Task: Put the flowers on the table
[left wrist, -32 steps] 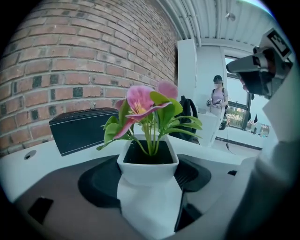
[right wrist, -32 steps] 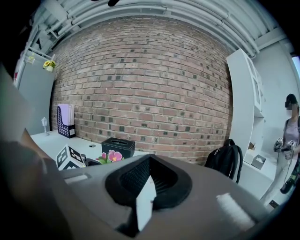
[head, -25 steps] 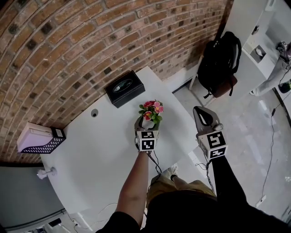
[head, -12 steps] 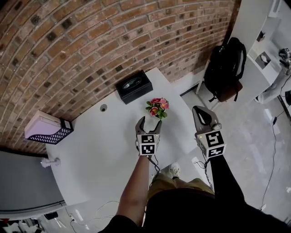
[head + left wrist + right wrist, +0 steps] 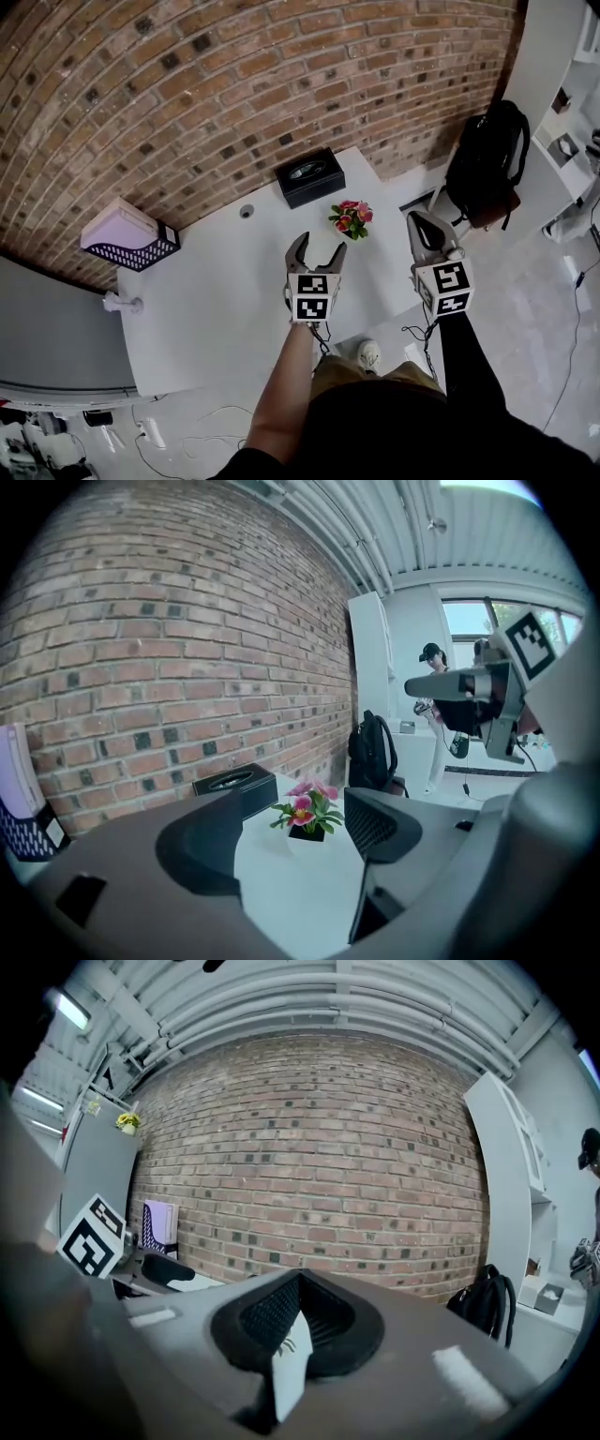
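Observation:
A small pot of pink flowers (image 5: 352, 218) stands upright on the white table (image 5: 216, 300) near its right side. My left gripper (image 5: 317, 251) hovers just short of the pot, open, with nothing between its jaws. In the left gripper view the flowers (image 5: 305, 810) show through the gap of the left gripper (image 5: 291, 841), apart from both jaws. My right gripper (image 5: 427, 230) hangs beyond the table's right edge, shut and holding nothing. The right gripper view shows the right gripper (image 5: 295, 1321) with its jaws pressed together in front of the brick wall.
A black tissue box (image 5: 309, 176) sits behind the flowers by the brick wall (image 5: 234, 84). A purple-and-black basket (image 5: 131, 246) is at the table's far left corner. A black backpack (image 5: 492, 159) leans at the right by white shelving. A person stands far off (image 5: 433, 667).
My left gripper opened, released the flower pot and drew back toward me. The pot stays standing on the table. The right gripper kept its place beside the table.

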The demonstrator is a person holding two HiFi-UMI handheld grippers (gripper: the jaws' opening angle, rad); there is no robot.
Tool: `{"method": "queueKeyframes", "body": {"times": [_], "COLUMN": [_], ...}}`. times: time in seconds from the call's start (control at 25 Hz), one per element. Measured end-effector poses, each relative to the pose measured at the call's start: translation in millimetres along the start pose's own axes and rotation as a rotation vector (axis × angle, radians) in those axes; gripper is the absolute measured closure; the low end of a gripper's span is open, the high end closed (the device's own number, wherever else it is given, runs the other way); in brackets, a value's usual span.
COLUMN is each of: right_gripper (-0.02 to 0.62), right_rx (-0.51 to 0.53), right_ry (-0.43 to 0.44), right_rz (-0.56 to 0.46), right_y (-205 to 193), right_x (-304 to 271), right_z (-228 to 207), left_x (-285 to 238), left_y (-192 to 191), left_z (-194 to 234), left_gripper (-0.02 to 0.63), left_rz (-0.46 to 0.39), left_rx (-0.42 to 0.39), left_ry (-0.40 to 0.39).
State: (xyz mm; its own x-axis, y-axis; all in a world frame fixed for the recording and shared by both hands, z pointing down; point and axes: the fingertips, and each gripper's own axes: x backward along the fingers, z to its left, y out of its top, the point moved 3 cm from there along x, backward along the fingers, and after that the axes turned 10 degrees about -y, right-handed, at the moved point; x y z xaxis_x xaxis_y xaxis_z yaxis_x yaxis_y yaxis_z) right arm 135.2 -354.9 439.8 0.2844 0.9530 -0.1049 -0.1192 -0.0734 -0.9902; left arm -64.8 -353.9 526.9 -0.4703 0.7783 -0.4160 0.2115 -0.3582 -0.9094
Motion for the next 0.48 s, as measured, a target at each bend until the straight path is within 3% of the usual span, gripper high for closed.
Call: {"method": "queueKeyframes", "body": {"times": [0.48], "right_gripper": [0.595], "right_rx": [0.002], "right_ry": [0.024], "right_rz": [-0.078], "right_y": [29], "right_x": [4], "right_z": [10], "left_x": [77], "left_y": [79], "left_z": [-3], "left_gripper": [0.264], "left_rz": [-0.183], "left_rx": [-0.011], "left_ry": [0.022]}}
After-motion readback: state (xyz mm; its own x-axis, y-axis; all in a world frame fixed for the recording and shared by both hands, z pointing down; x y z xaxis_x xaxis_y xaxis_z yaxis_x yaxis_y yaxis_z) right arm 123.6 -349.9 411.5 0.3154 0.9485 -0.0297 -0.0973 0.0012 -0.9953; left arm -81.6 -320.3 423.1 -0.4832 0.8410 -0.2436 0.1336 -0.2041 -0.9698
